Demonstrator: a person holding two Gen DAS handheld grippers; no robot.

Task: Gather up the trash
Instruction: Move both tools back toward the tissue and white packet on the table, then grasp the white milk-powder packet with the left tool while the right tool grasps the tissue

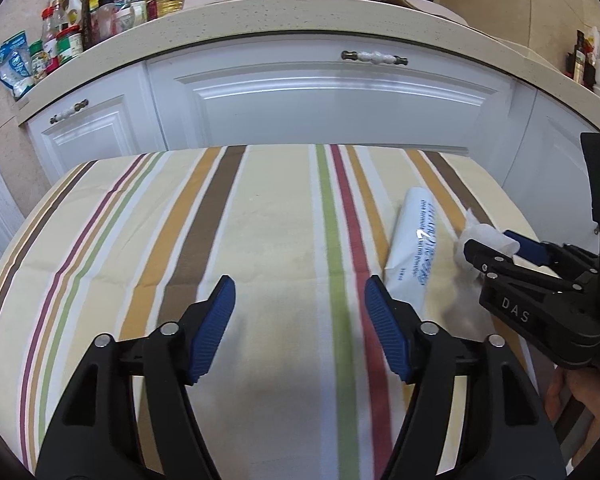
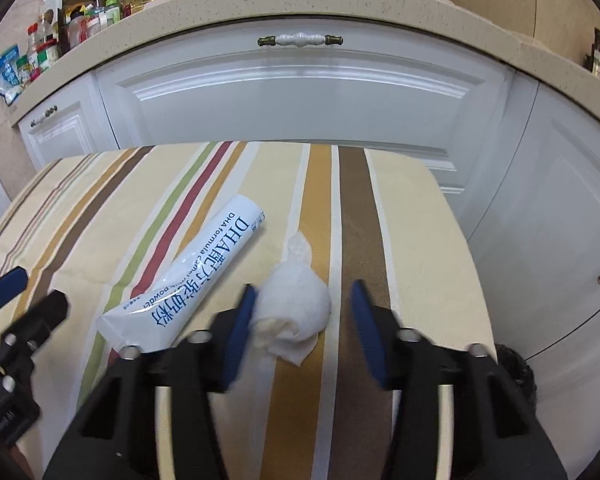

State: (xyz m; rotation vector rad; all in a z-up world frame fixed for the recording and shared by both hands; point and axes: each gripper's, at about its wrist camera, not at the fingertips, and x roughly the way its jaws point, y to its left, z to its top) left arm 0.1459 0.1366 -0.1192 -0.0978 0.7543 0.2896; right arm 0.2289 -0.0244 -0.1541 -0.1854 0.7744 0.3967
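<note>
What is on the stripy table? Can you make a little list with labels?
table cover: striped cloth
trash 1: crumpled white tissue, between the right gripper fingers, one finger touching it, the other apart
trash 2: white powder sachet with blue writing, lying flat beside the tissue
left gripper: open, nothing between its fingers
behind the table: white cupboard doors, counter with bottles

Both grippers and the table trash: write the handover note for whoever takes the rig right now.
Left gripper: open, empty, above the striped tablecloth.
Right gripper: jaws around the crumpled tissue; one pad touches it, the other stands clear, so no grip yet.
White milk powder sachet: lying flat beside the tissue, untouched.
Done: nothing collected.
Left: grip the tissue, then the sachet; no bin in view.
</note>
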